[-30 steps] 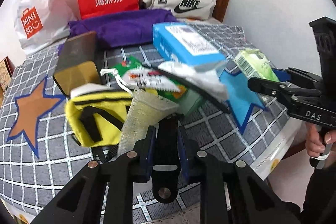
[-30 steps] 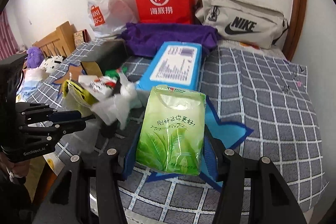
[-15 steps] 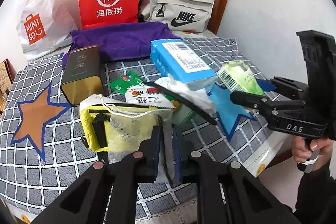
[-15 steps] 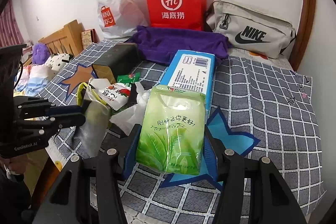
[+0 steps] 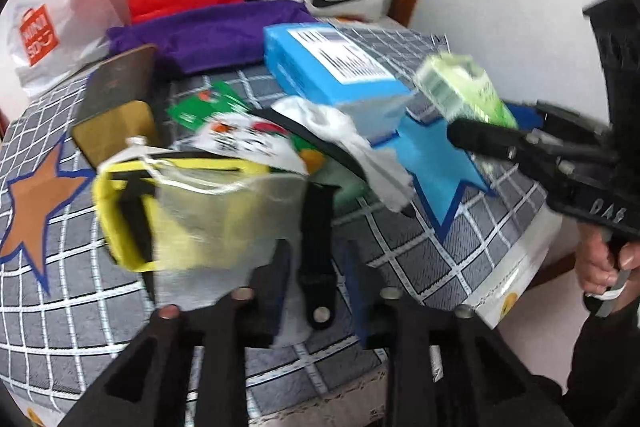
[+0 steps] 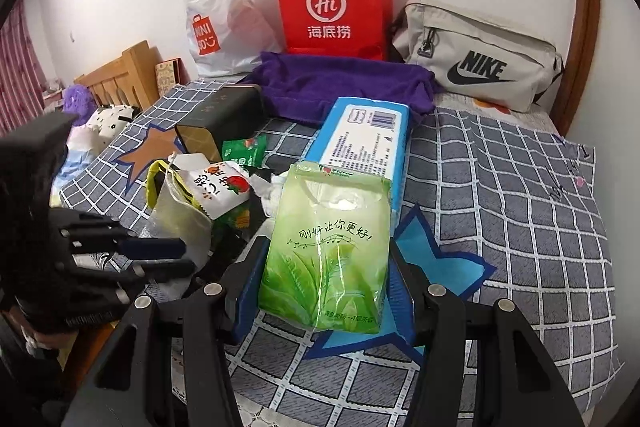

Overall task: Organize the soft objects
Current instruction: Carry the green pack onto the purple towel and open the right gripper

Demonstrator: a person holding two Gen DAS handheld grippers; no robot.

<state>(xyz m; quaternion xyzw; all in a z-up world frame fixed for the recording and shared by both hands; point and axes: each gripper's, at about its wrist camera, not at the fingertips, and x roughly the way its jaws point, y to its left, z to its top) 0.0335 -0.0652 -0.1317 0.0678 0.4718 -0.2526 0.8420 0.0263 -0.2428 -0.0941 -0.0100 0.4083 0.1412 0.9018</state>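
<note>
Two grippers show; the right gripper (image 6: 326, 291) pinches one green tissue pack (image 6: 326, 255), glossy and leaf-printed, upright over the checked bedspread (image 6: 520, 211); the left gripper (image 5: 316, 291), jaws just been opening, stands parted around a black strap (image 5: 316, 247), with one pale mesh pouch (image 5: 224, 215) draped on one yellow bag (image 5: 116, 223); one blue pack (image 5: 328, 67) lies behind.

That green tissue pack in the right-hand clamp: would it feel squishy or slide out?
The green tissue pack is probably soft and light: the right gripper holds it up by its sides alone. Its glossy, crinkled wrapper suggests it may be slippery. It looks unlikely to break.
</note>
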